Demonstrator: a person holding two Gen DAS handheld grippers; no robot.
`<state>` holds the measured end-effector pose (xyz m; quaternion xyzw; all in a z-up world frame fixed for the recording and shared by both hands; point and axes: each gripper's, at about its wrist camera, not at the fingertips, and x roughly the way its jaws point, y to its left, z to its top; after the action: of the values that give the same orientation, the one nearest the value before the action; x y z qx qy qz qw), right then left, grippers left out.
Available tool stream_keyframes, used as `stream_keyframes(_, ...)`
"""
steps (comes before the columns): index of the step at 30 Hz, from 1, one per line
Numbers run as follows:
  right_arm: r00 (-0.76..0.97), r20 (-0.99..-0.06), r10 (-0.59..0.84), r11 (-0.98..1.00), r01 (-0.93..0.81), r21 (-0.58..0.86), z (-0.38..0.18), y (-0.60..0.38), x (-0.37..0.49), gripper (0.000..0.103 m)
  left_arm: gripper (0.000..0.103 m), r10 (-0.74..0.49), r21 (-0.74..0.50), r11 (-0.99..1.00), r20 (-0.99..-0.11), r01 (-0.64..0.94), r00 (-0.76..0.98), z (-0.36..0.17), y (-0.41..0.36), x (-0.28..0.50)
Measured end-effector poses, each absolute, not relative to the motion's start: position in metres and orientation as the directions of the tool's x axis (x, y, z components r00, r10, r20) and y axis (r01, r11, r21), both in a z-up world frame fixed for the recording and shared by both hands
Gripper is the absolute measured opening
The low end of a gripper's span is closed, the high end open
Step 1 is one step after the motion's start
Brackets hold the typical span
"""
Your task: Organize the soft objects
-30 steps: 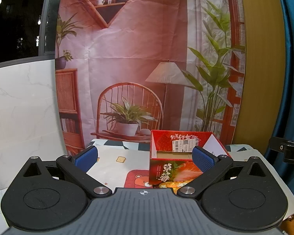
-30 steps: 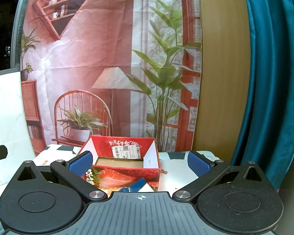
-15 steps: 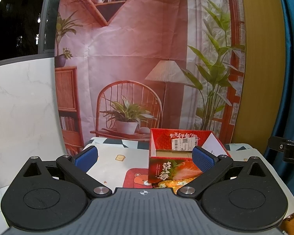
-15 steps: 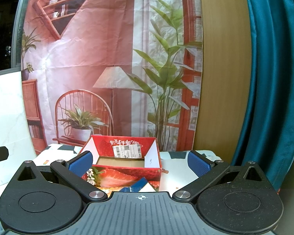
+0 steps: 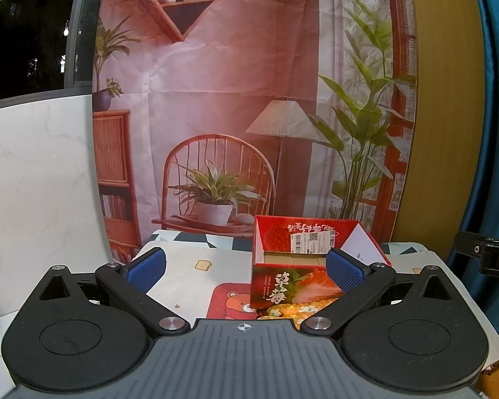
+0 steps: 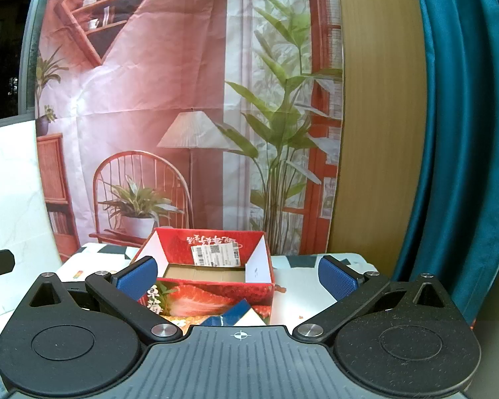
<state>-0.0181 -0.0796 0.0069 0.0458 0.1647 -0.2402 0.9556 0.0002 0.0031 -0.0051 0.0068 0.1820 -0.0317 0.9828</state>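
Almost nothing has changed in the last second: both my grippers, left [image 5: 245, 267] and right [image 6: 238, 277], still hang with jaws wide apart, holding nothing, so the tidying has not started. My red strawberry box [image 6: 213, 286] sits open on the table [image 5: 183, 266]. It looks empty. I see no soft things yet.

Open cardboard box [image 5: 294, 286]: red, strawberry print, plain brown inside
Tablecloth [image 5: 189, 266]: white, small toast and red bear pictures
Finger pads [image 6: 137, 277]: blue, dotted texture
Curtain [image 6: 455, 133]: plain teal
Backdrop cloth [image 5: 233, 99]: pink printed room
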Motion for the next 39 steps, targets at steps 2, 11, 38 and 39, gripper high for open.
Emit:
stream_keyframes(2,0.830,-0.337,-0.445,0.880,0.475,0.009,0.0071,-0.0798,-0.0178,0.103,0.103,-0.059,0.002,0.998,-0.358,0.064,0.932,-0.0054,0.0031,0.0001)
stream_keyframes(11,0.829,-0.339,-0.445,0.879,0.476,0.010,0.0069,-0.0801,-0.0178,0.103,0.103,-0.060,0.000,0.998,-0.361,0.065,0.930,-0.0062,0.0030,0.0007)
stream_keyframes(38,0.832,-0.341,-0.437,0.882,0.471,0.017,0.0071,-0.0800,-0.0174,0.103,0.103,-0.059,-0.003,0.998,-0.369,0.062,0.928,-0.0096,0.0025,0.0019)
stream_keyframes(39,0.834,-0.341,-0.434,0.883,0.468,0.021,0.0065,-0.0799,-0.0171,0.103,0.103,-0.058,-0.003,0.998,-0.370,0.062,0.927,-0.0098,0.0026,0.0020)
